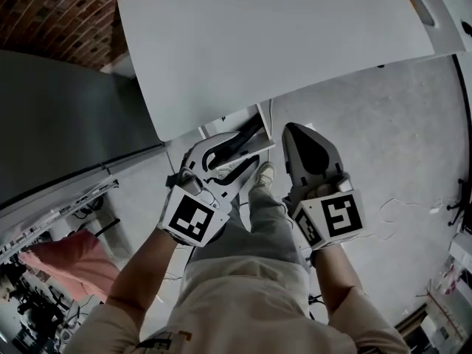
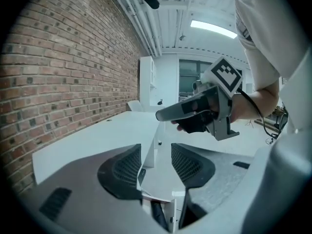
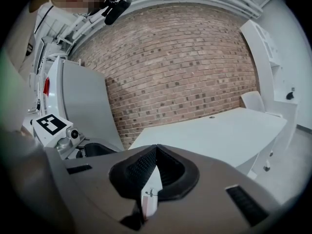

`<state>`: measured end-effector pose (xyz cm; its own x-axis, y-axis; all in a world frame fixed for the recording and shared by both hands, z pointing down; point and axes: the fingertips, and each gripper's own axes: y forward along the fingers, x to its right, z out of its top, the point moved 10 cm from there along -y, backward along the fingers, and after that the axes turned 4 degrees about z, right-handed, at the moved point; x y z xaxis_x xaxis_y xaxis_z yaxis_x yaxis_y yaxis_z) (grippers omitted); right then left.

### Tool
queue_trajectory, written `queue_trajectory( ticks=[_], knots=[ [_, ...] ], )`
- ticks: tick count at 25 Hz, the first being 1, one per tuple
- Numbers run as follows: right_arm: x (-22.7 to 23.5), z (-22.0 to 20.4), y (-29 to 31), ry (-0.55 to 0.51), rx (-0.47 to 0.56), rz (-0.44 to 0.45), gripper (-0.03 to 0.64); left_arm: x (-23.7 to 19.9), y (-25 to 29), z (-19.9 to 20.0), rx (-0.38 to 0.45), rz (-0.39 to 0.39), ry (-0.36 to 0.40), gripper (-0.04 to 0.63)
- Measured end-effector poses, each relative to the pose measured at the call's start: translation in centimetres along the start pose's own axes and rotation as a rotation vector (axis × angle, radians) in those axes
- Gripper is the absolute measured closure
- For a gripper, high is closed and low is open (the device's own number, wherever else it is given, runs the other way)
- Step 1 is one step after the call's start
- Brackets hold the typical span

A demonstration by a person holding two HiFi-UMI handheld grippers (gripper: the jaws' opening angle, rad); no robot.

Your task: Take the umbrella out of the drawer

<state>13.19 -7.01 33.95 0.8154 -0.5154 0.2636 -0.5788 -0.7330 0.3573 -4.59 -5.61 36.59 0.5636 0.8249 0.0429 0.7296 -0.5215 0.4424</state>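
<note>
One umbrella [image 1: 243, 135] in drawer [image 1: 225, 126], left gripper [image 2: 156, 152] near

Tools: left gripper [image 1: 237, 157] and right gripper [image 1: 302, 147] have pale grey shells and black ribbed pads [image 2: 122, 169]. Each carries a white cube [image 1: 193, 218] with black square markers (part of the tool). Clothing: pale short-sleeved top [image 1: 243, 308], grey trousers [image 1: 254, 227], light shoe [image 1: 264, 173].

Head view steeply down onto table [image 1: 280, 43]; gripper views look low across it.
</note>
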Motion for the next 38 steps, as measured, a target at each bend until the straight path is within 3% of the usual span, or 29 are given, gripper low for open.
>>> queue_trajectory(
  ticks=[8,16,24,34,38],
  knots=[
    [4.7,-7.0,2.9,-0.043,-0.083,-0.046,0.609,0.4,5.8,-7.1,-0.048,-0.013,-0.005,0.420],
    [5.8,-12.6,6.6,-0.079,-0.113,-0.021,0.609,0.1,10.3,-14.9,-0.153,-0.065,0.033,0.419],
    [6.5,-18.4,8.3,-0.066,-0.139,-0.023,0.609,1.8,14.8,-23.7,-0.263,-0.046,-0.026,0.393],
    [8.4,-26.6,8.7,-0.031,-0.175,-0.061,0.609,3.2,20.4,-35.8,-0.499,-0.040,0.010,0.321],
    [8.1,-29.4,9.5,-0.003,-0.190,-0.062,0.609,3.3,21.8,-40.2,-0.564,-0.039,-0.026,0.310]
  ],
)
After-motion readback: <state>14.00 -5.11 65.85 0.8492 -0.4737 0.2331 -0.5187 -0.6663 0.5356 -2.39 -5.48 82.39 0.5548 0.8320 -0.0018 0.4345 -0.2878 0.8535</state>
